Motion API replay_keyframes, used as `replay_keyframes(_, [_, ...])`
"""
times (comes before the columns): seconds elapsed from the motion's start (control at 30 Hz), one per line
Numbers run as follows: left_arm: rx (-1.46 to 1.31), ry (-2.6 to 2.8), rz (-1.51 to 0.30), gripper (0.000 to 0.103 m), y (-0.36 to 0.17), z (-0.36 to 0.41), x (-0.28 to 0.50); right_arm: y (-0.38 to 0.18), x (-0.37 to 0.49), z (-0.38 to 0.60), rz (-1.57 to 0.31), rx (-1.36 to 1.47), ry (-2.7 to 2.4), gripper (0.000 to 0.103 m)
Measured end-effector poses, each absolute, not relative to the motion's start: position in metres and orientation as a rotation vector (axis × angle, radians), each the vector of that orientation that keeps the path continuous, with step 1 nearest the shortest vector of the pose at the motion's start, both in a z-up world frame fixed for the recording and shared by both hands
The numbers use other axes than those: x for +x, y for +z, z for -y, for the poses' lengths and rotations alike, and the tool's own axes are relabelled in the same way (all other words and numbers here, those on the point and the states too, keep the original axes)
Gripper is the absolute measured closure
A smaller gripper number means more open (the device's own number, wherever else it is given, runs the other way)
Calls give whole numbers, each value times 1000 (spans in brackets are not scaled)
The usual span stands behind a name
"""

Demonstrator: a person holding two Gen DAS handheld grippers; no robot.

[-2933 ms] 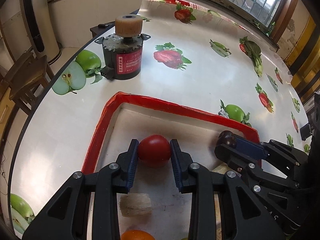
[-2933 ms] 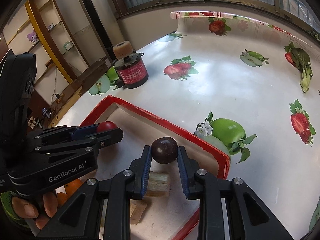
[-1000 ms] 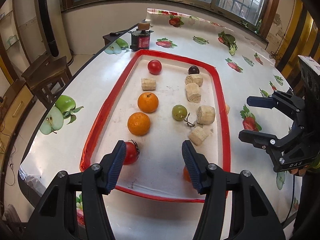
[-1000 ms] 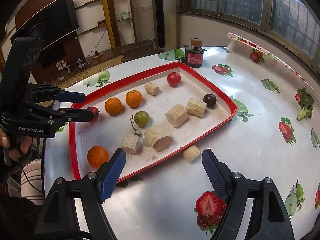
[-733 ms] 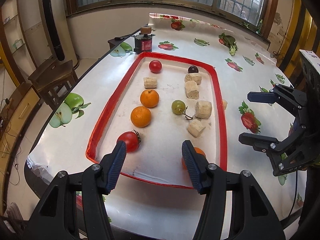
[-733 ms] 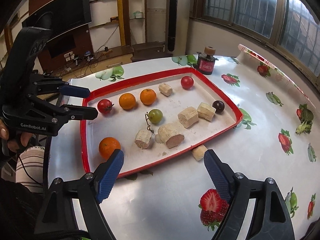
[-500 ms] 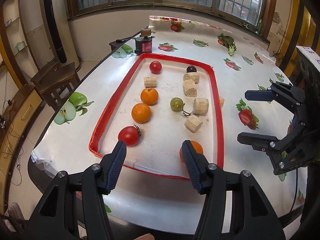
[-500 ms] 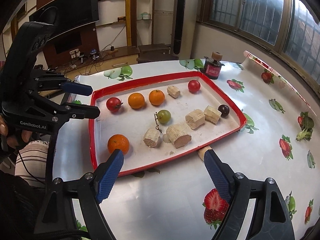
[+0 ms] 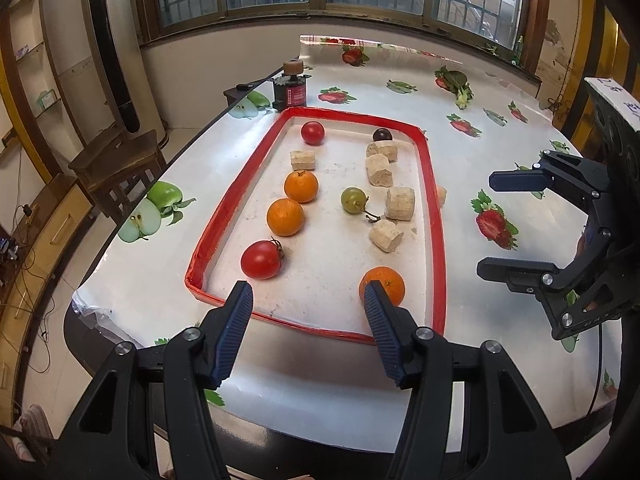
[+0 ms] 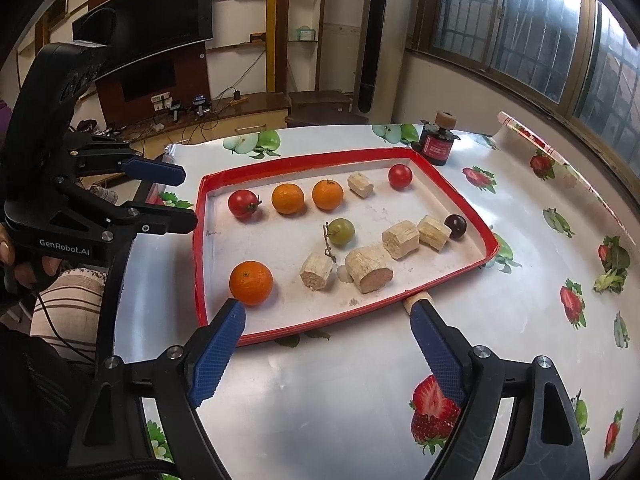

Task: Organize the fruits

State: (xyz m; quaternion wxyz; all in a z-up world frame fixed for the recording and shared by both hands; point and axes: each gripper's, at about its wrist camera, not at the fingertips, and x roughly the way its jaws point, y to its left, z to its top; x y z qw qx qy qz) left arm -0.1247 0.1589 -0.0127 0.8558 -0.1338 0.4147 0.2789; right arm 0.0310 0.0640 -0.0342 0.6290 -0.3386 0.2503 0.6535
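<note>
A red-rimmed tray [image 9: 435,216] [image 10: 304,158] holds two red tomatoes [image 9: 261,259] [image 9: 312,133], three oranges [image 9: 285,217] [image 9: 301,186] [image 9: 383,285], a green fruit with a stem [image 9: 353,200] [image 10: 341,232], a dark plum [image 9: 382,135] [image 10: 455,226] and several beige chunks [image 9: 385,235]. My left gripper [image 9: 307,304] [image 10: 160,196] is open and empty above the tray's near edge. My right gripper [image 10: 326,312] [image 9: 500,224] is open and empty, held off the tray's right side.
A dark red jar with a cork-like top [image 9: 291,92] [image 10: 438,140] stands beyond the tray's far corner. One beige chunk [image 9: 441,195] [image 10: 416,300] lies on the tablecloth just outside the tray. A wooden stool [image 9: 116,164] stands left of the table.
Both grippers let go of the tomato and the plum at the tray's far end, opened wide and pulled back and up. The whole tray now shows.
</note>
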Motion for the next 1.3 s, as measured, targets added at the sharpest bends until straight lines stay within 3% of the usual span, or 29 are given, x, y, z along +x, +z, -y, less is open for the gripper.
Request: replay_keyframes(1.3, [-277,635,-828,46,-14,-166,-135,-37,14,-66,-560,-815,1525,17])
